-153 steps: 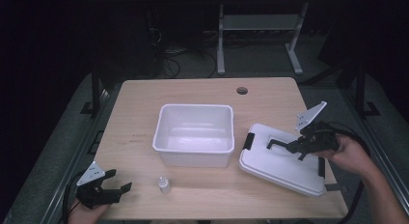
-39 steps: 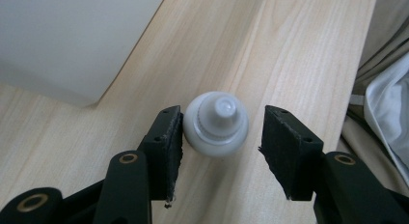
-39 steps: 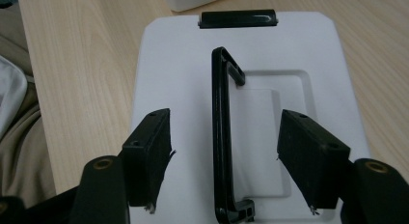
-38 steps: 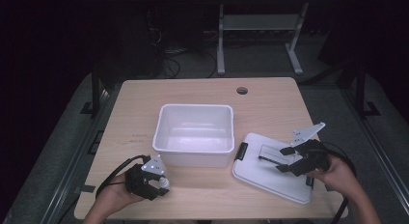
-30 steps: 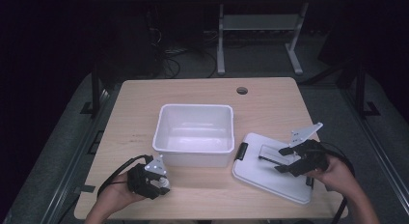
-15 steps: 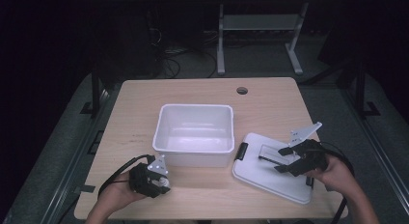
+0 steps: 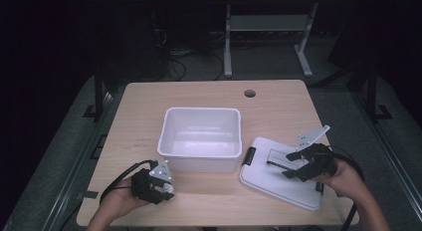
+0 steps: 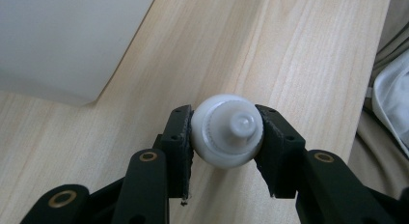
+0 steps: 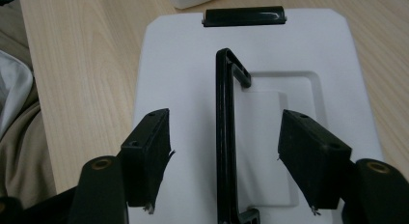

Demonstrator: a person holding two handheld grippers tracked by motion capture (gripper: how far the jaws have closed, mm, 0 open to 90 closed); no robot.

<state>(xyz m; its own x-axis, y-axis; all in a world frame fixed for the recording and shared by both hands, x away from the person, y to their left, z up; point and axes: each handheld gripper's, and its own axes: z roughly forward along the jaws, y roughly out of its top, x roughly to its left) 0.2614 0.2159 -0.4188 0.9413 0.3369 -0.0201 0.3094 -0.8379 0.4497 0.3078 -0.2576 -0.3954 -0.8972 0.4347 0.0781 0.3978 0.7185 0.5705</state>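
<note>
The left tongs (image 8: 226,132) have just been closing, and their two black pads now press on either flank of a small white bottle (image 8: 226,131) that stands on the pale wooden worktop (image 8: 289,50). Seen from above along the tongs, the bottle is round and squat — a smooth, milky-white body with a finely ridged cap and a little rounded nub at the centre of the top. It fills the gap between the pads (no slack shows on either side). In the high view the same left tongs (image 7: 164,188) sit near the front left corner of the worktop, with the bottle (image 7: 169,189) at their tip and a white plastic bin (image 7: 200,139) just beyond them.

The right tongs (image 9: 224,156) stand wide, gripping nothing — their pads hang on either side of a slim black handle (image 9: 224,137) that runs lengthwise down a flat white lid (image 9: 183,64) lying on the worktop. Neither pad touches the handle. A black clip (image 9: 243,15) sits on the lid's far edge, ahead of these tongs. In the high view the right tongs (image 7: 298,164) hover over the lid (image 7: 268,178), just beside the bin.
</note>
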